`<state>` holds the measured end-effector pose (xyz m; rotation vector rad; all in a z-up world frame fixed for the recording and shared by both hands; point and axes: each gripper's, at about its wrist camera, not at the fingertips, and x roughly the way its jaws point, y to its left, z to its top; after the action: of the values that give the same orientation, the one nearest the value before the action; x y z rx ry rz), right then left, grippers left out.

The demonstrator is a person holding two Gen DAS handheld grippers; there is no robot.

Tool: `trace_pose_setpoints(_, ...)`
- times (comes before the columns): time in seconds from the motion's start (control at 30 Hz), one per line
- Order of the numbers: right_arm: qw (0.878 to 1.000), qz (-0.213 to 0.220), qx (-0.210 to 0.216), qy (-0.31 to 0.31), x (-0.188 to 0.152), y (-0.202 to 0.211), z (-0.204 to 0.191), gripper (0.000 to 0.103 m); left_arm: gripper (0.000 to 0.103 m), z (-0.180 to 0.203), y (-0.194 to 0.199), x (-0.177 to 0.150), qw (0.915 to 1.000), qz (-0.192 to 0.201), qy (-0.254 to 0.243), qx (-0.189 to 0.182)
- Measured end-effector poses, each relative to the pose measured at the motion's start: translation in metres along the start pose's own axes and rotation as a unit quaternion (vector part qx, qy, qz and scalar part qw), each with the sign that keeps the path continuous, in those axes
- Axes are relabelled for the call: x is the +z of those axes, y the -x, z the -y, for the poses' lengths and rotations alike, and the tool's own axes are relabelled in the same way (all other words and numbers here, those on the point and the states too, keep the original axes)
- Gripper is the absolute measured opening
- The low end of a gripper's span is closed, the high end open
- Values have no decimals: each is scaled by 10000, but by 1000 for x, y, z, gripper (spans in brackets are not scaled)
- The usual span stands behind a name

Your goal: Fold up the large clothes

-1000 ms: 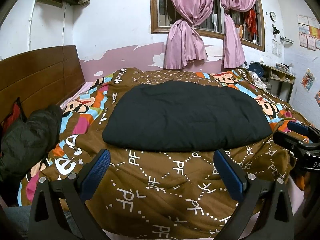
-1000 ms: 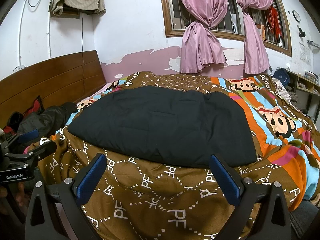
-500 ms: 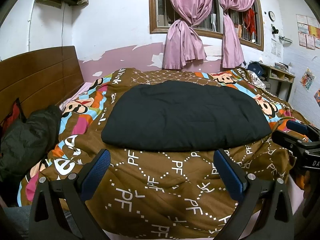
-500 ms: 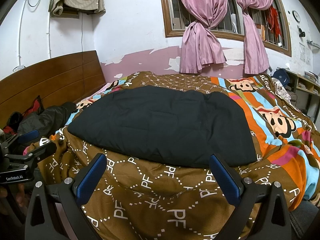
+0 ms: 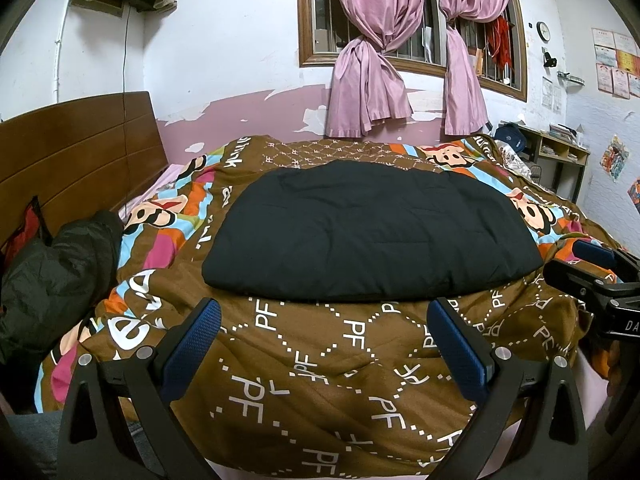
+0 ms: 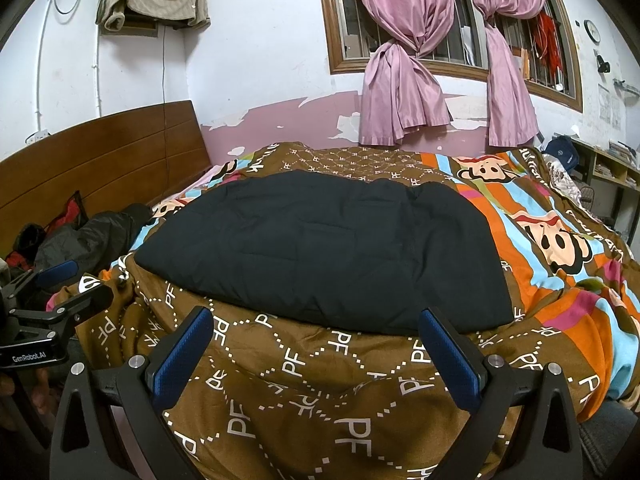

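A large black padded garment (image 5: 372, 228) lies flat and folded on the bed's brown patterned quilt (image 5: 312, 364); it also shows in the right wrist view (image 6: 328, 248). My left gripper (image 5: 324, 312) is open and empty, a little short of the garment's near edge. My right gripper (image 6: 316, 320) is open and empty, also just short of the near edge. Each gripper shows in the other's view: the right one (image 5: 592, 268) at the right edge, the left one (image 6: 60, 288) at the left edge.
A dark jacket (image 5: 52, 276) lies heaped at the bed's left by the wooden headboard (image 5: 76, 164). Pink curtains (image 5: 368, 80) hang at the window behind. A desk with shelves (image 5: 560, 152) stands at the far right.
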<state>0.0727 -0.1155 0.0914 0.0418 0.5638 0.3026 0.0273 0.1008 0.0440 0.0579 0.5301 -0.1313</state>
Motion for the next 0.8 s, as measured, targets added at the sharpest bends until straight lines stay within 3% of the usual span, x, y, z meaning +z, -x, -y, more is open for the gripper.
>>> trace_pose_setpoints(0.8,10000,-25,1,-7,-2,-1,0,103,101,-3,-1,-1,10000,-42,-16,-16)
